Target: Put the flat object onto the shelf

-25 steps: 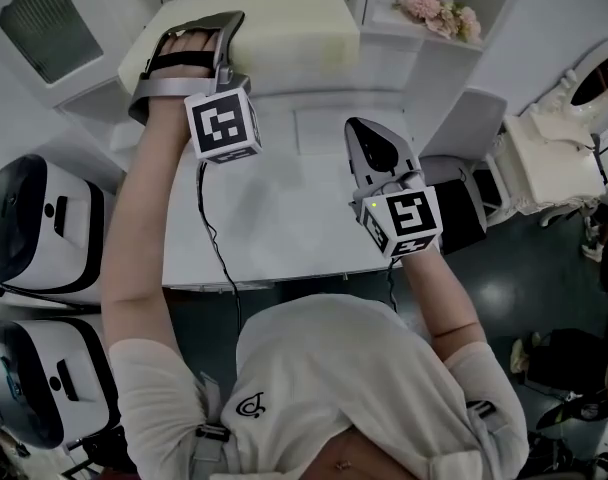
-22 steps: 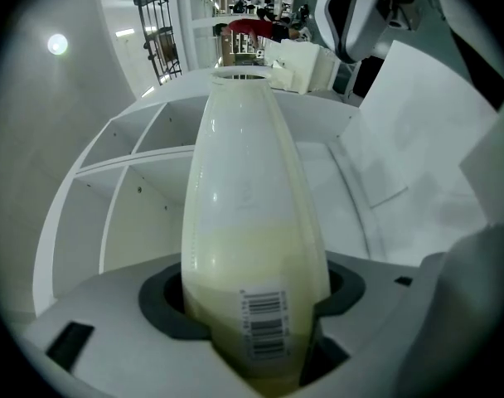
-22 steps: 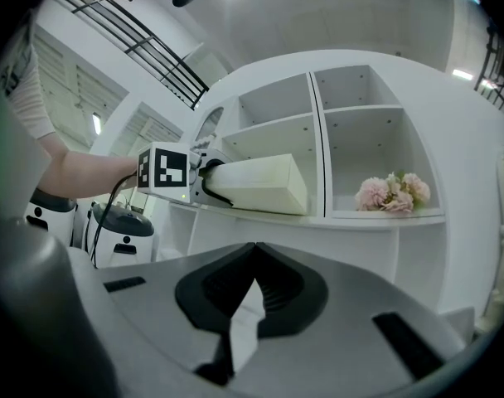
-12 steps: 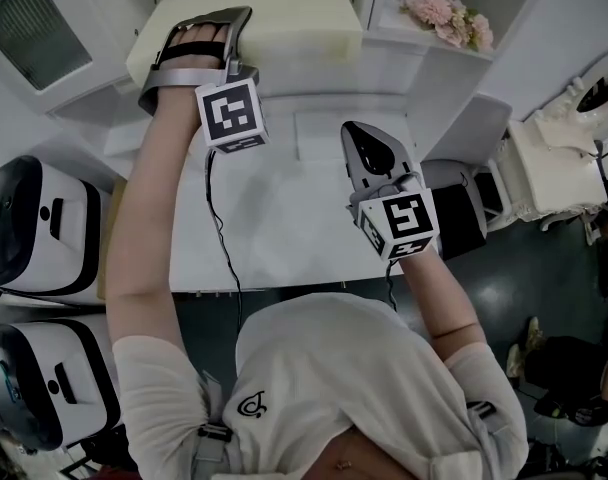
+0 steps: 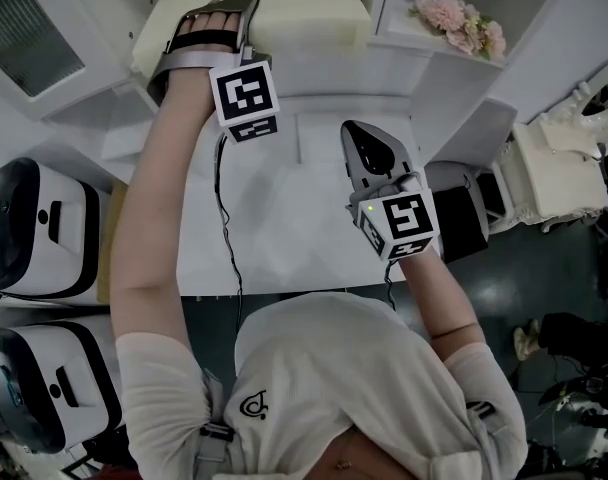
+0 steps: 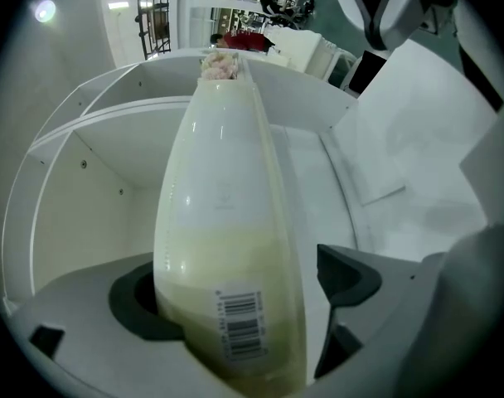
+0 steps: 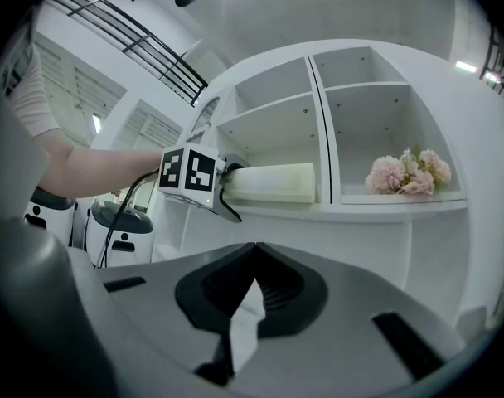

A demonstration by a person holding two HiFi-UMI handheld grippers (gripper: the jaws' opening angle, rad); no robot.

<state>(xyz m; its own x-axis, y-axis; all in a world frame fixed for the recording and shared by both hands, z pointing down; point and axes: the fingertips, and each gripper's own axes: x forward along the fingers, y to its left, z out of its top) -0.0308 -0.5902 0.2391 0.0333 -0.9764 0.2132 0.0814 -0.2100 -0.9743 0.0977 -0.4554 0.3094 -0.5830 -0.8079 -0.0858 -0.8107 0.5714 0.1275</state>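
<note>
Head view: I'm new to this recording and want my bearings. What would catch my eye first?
The pale yellow pad lying on the shelf, with the left gripper around its near end; its fingers have just been opening, the pad between them. Pink flowers sit in the next compartment to the right, and the right gripper hovers shut over the white table.

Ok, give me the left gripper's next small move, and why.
Probably draw the left gripper straight back. Its jaws have just been opening around the cream slab, a gap shows at one jaw, and the slab already rests on the shelf.
</note>
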